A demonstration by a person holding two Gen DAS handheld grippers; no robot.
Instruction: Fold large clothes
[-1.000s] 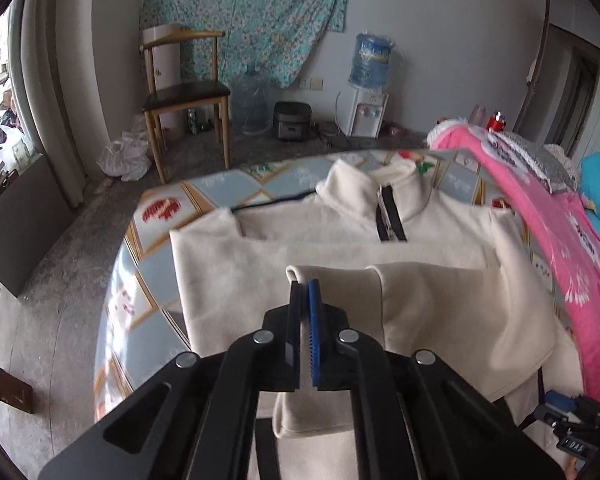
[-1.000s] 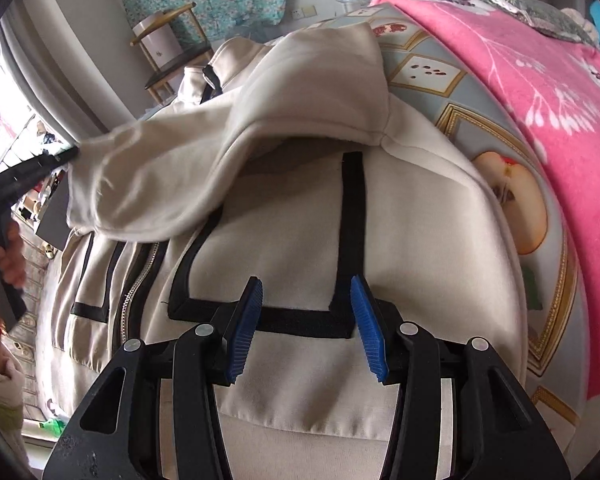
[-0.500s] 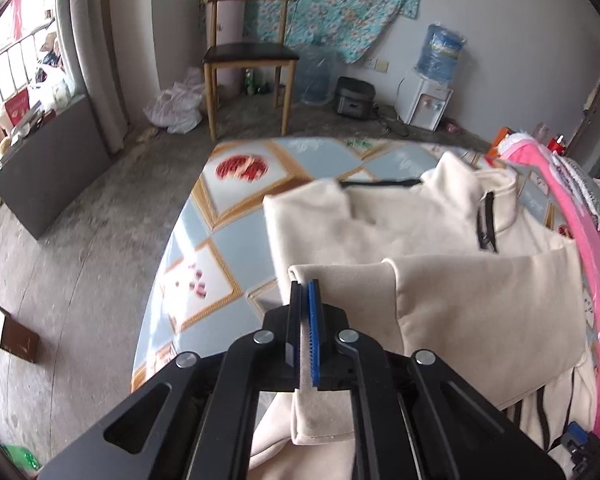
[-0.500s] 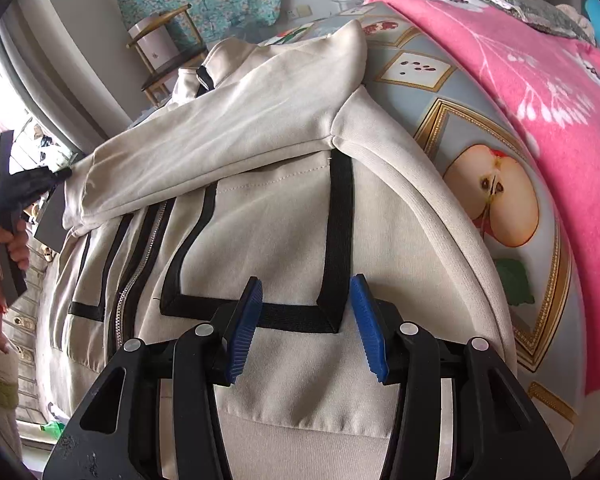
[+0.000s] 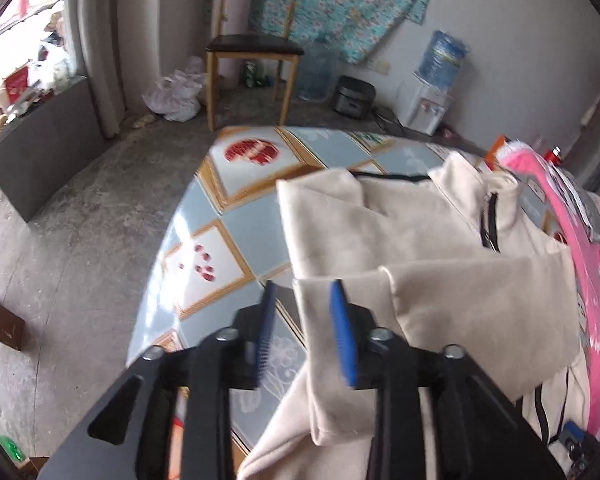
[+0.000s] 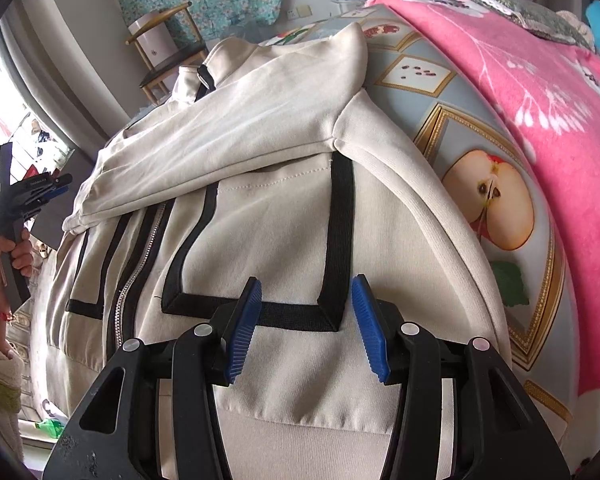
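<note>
Cream jacket (image 6: 284, 216) spread across the patterned table (image 5: 228, 264), filling frame centre, 1 sleeve (image 5: 472, 312) folded over the chest. Left gripper (image 5: 302, 320) just opening, cuff between the parted pads, released. Right gripper (image 6: 306, 320) open over the hem, holding nothing.

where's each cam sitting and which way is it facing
Left wrist: on the left tool, angled down over the table edge at the sleeve cuff lying between its open jaws, which have just been opening; room beyond; only the tool shows.
Right wrist: on the right tool, angled down at the jacket front, jaws open above it; the person's hand with the left tool at far left.
Shared: jacket, folded sleeve, table, chair, pink blanket.
</note>
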